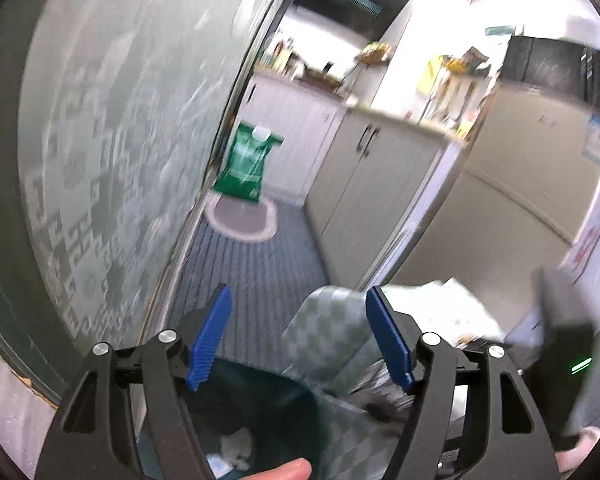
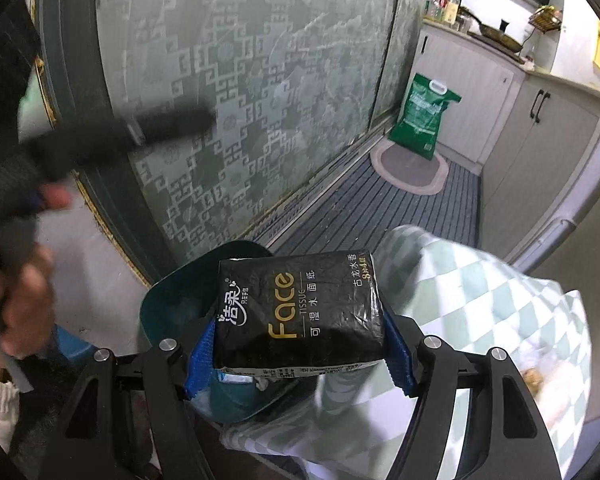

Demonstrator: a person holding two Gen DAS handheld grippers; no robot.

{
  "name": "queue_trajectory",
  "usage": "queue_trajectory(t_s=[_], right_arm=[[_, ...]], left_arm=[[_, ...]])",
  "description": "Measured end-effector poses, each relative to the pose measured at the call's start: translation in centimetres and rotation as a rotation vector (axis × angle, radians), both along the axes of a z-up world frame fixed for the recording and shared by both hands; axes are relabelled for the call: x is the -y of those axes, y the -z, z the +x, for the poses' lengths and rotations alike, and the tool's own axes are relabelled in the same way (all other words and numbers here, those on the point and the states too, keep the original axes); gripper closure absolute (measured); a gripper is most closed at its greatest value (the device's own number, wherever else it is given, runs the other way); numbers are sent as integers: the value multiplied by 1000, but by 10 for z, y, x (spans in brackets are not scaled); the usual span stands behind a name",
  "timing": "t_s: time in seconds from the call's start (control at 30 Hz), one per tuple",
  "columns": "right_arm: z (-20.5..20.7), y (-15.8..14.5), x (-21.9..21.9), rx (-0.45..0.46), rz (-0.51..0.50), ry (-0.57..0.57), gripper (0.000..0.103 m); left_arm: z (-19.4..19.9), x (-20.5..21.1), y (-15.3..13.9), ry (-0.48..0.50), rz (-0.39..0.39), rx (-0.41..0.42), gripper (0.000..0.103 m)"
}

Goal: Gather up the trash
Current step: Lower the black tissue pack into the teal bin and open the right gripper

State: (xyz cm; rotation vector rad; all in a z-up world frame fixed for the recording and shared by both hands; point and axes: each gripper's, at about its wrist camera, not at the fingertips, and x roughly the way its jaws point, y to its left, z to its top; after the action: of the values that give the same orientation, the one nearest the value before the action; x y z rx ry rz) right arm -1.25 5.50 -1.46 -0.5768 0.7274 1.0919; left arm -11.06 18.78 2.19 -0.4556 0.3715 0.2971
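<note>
Left wrist view: left tool [image 1: 298, 338] has its blue pads wide apart, nothing between them. It hangs above the dark teal trash bin [image 1: 260, 412], crumpled white paper [image 1: 236, 450] inside. A green checked cloth [image 1: 332, 344] lies just beside the bin.

Right wrist view: right tool [image 2: 300, 354] grips a black tissue pack [image 2: 300, 312], pads pressing both ends. The pack sits above the trash bin [image 2: 176, 300]; the checked cloth [image 2: 480, 312] is right of the bin.

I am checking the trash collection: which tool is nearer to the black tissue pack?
Right. The right tool holds the tissue pack between its pads; the left tool is open and empty.
</note>
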Motion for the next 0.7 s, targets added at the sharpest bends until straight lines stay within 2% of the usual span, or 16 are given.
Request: queue_trajectory(t_s=[0.1, 0.23, 0.3, 0.37, 0.43, 0.5, 0.7], right_arm=[[-5, 14, -8, -22, -25, -15, 32], [-10, 29, -17, -44, -53, -26, 32], [-12, 38, -21, -56, -70, -31, 31], [-20, 46, -27, 6, -97, -35, 31], [-24, 51, -33, 29, -105, -46, 31], [-28, 58, -40, -5, -113, -68, 31], [-41, 87, -60, -12, -175, -108, 31]], left_arm=[[-10, 6, -15, 11, 4, 77, 23], [-26, 8, -25, 1, -9, 165, 20], [-30, 8, -27, 4, -12, 189, 17], [-33, 10, -30, 10, -8, 203, 17], [-35, 13, -32, 15, 4, 199, 16], [-38, 18, -33, 15, 22, 215, 15], [-51, 20, -40, 52, 19, 257, 13]])
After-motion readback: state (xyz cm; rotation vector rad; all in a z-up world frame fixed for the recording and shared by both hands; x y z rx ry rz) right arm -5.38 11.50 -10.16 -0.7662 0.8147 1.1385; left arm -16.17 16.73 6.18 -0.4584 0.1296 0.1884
